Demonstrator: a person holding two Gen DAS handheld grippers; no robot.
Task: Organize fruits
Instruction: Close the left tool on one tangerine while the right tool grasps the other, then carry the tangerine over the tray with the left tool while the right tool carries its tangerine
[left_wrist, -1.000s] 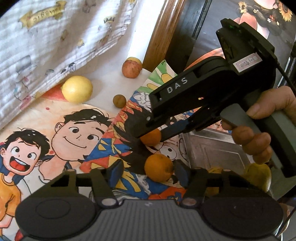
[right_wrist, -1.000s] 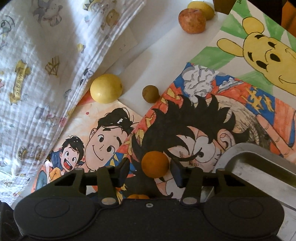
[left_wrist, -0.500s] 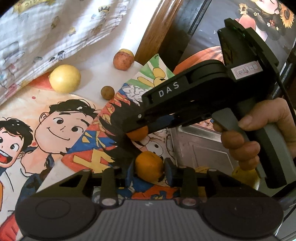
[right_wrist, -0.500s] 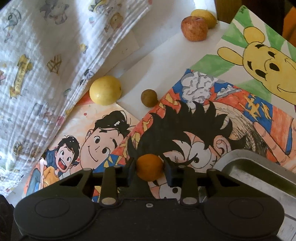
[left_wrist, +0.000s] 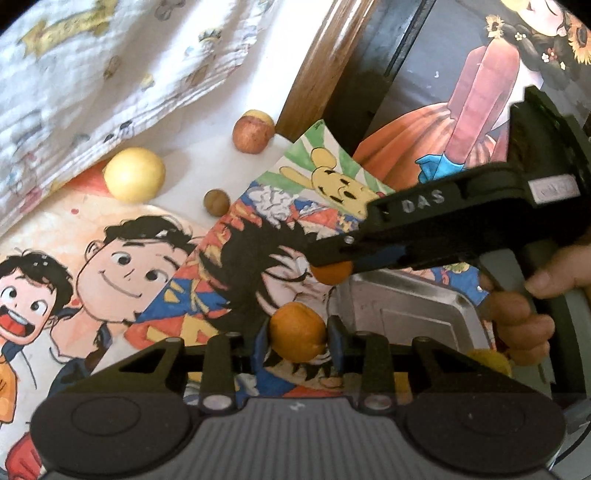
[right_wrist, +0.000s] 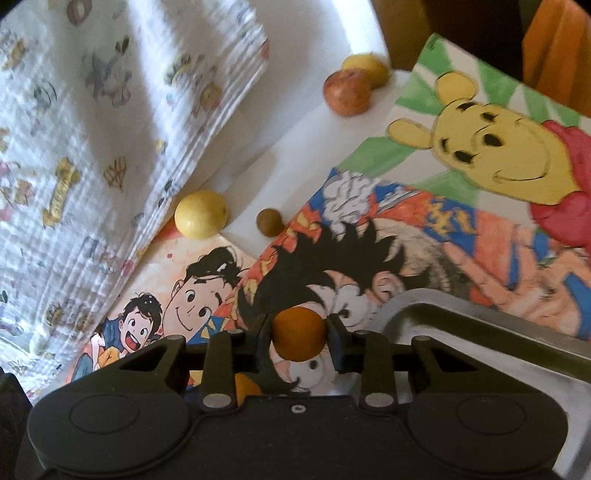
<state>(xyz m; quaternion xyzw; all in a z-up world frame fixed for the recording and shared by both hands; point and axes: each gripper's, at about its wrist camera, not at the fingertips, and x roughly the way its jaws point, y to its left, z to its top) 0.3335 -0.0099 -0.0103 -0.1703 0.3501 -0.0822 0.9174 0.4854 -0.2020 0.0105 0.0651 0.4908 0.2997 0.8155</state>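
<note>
My left gripper (left_wrist: 297, 334) is shut on an orange fruit (left_wrist: 295, 326), held just left of the metal tray (left_wrist: 406, 306). Ahead of it, a hand holds my right gripper (left_wrist: 330, 267), shut on a smaller orange (left_wrist: 330, 274) at the tray's near-left corner. In the right wrist view that gripper (right_wrist: 300, 334) clamps the small orange (right_wrist: 299, 338) beside the tray rim (right_wrist: 461, 317); the other orange (right_wrist: 246, 387) shows below. A yellowish fruit (left_wrist: 487, 362) lies in the tray.
On the cartoon drawings lie a yellow round fruit (left_wrist: 133, 180), a small brown fruit (left_wrist: 217, 202), and a red apple (left_wrist: 253, 134) with a yellow fruit (left_wrist: 260, 115) behind it. A printed cloth (left_wrist: 92, 74) covers the left. A wooden post (left_wrist: 321, 66) stands behind.
Both grippers went from open around their oranges to shut on them. Both have since shifted right toward the tray with the fruit held.
</note>
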